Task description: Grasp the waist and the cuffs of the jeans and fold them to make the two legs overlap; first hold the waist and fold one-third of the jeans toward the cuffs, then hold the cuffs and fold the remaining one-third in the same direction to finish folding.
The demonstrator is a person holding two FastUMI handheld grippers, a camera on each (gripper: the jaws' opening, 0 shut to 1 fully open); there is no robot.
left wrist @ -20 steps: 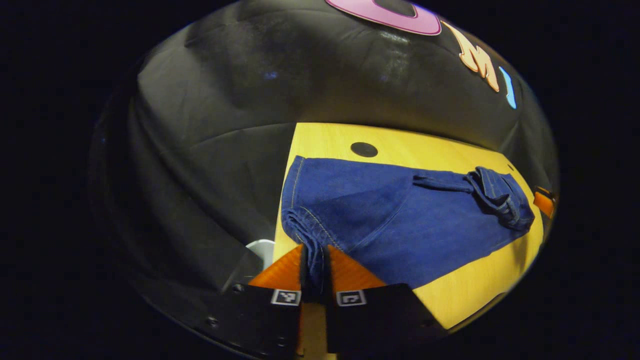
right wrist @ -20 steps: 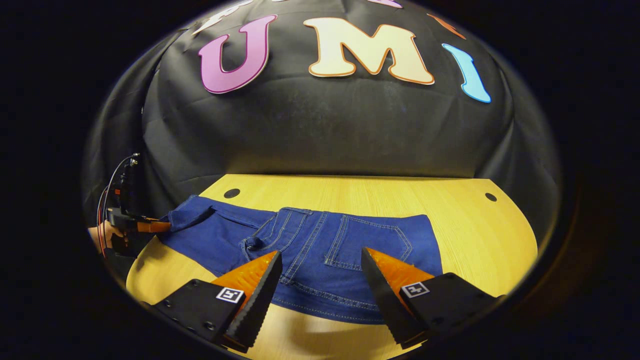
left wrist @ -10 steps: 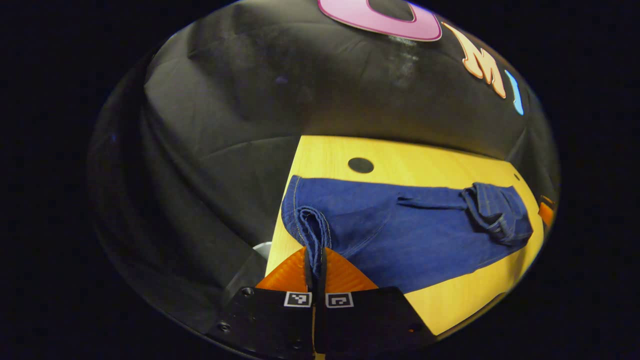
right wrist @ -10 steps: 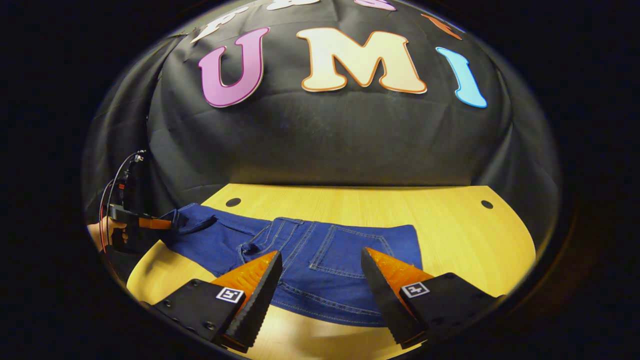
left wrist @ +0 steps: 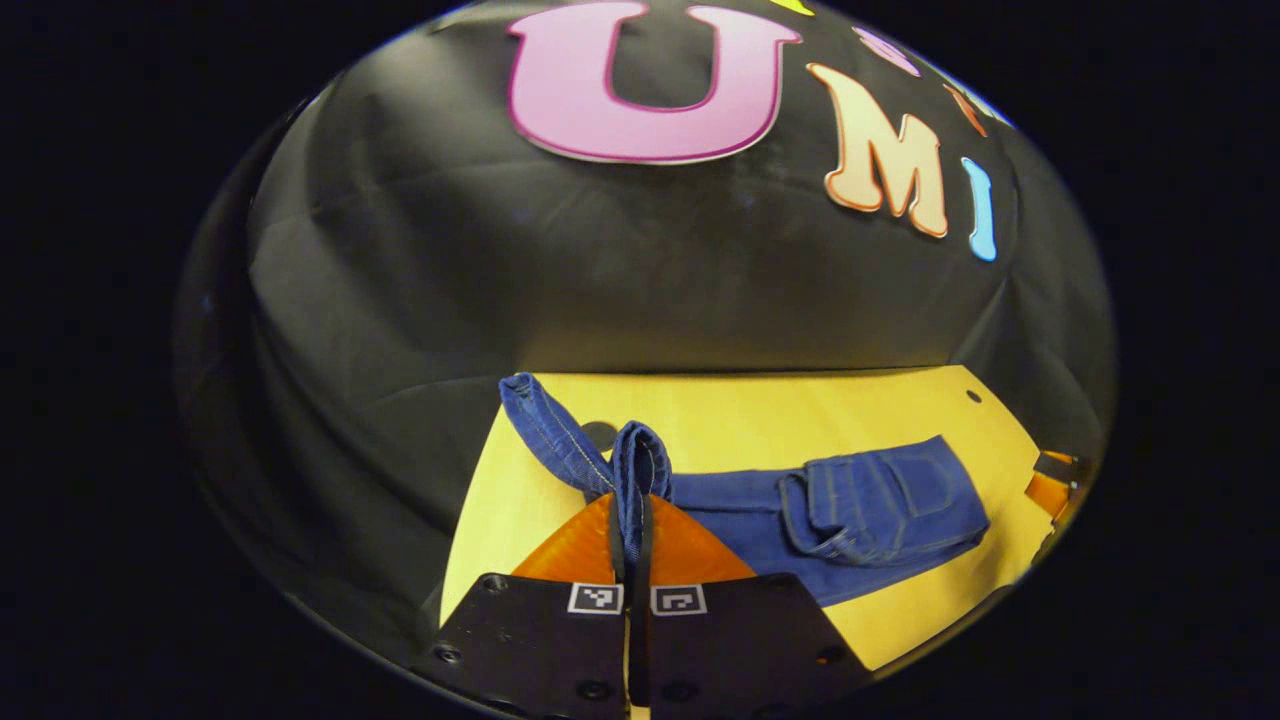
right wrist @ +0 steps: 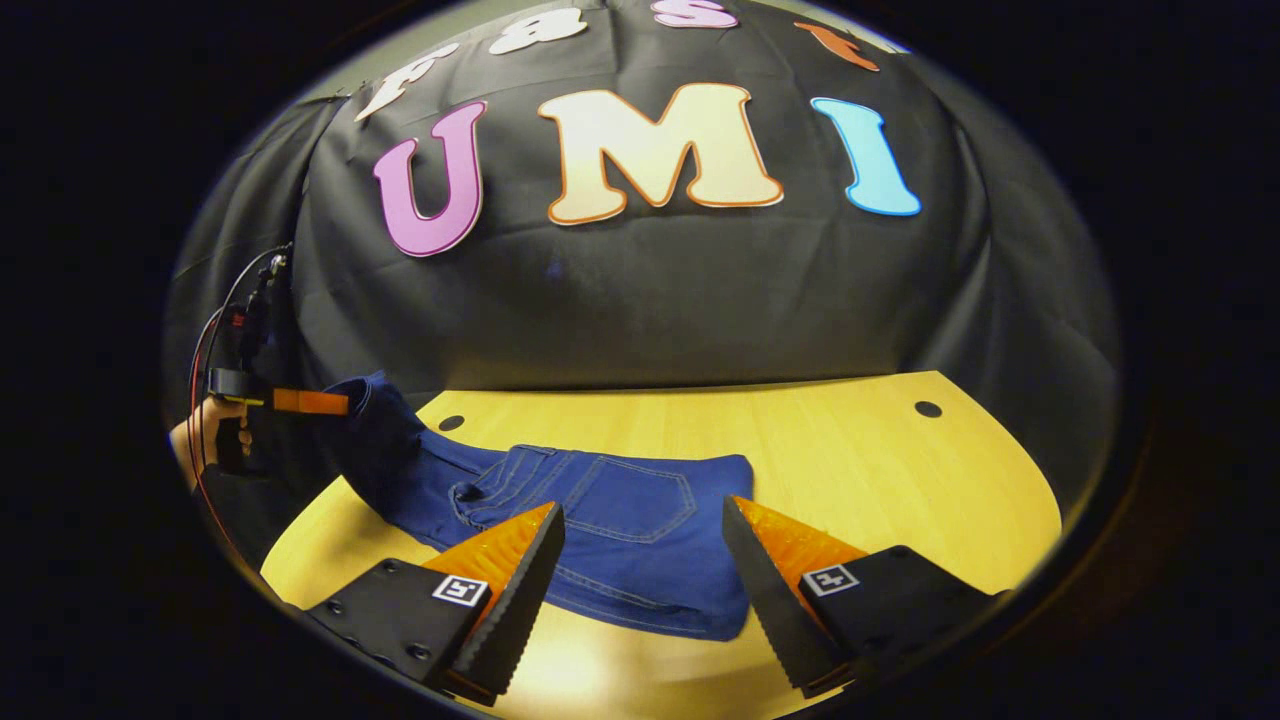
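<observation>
Blue jeans (right wrist: 620, 520) lie on the yellow wooden table (right wrist: 900, 470), with the waist part folded over the legs and a back pocket facing up. In the right gripper view, my left gripper (right wrist: 300, 402) sits at the far left, held by a hand (right wrist: 205, 440), with the cuffs (right wrist: 375, 420) lifted above the table. My right gripper (right wrist: 640, 515) stands open just above the folded waist, with nothing between its fingers. In the left gripper view, my left gripper (left wrist: 630, 520) is shut on the cuffs (left wrist: 560, 430), which rise from the jeans (left wrist: 880, 500). My right gripper (left wrist: 1050, 485) is at the far right edge.
The table (left wrist: 760, 420) has small dark holes near its back corners (right wrist: 928, 409) (right wrist: 451, 423). Black cloth walls close in behind and on both sides. Bare tabletop stretches to the right of the jeans in the right gripper view.
My left gripper has lifted the cuffs off the table and turned toward the table's middle. The leg end now hangs raised. My right gripper stays open and has drawn back a little.
</observation>
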